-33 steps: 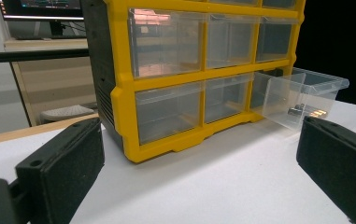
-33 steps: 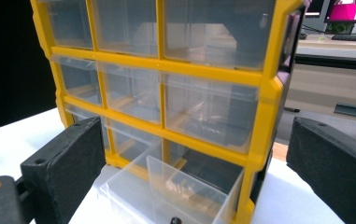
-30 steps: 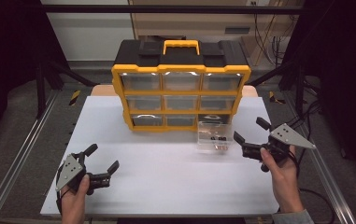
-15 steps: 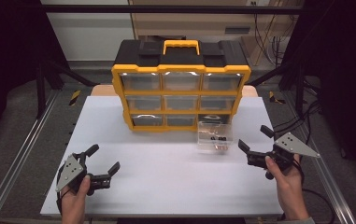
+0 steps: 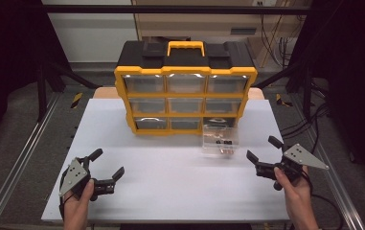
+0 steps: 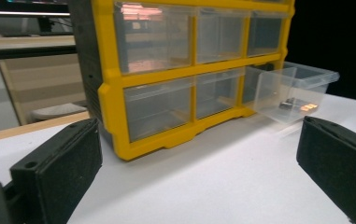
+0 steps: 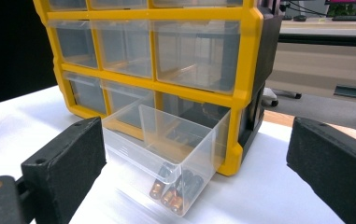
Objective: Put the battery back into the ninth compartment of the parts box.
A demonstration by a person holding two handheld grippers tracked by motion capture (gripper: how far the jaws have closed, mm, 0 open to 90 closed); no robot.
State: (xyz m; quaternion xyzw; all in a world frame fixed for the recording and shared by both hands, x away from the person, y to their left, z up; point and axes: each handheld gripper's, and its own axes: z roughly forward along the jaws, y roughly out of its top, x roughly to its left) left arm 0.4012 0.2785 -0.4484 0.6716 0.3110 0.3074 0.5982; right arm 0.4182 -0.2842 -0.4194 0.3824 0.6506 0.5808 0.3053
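The clear plastic drawer [image 5: 221, 140] stands pulled out of the bottom-right slot of the yellow drawer cabinet [image 5: 185, 88], resting on the white bench [image 5: 170, 172]. It is judged light, thin-walled, smooth and prone to flex; the few small batteries [image 7: 172, 190] lying loose against its front wall will roll if it tilts. Grip across the front wall or both side walls, keeping it level. The right hand-held gripper [image 5: 263, 155] sits near the drawer, jaws apart and empty. The left hand-held gripper [image 5: 107, 164] rests well apart, jaws likewise spread.
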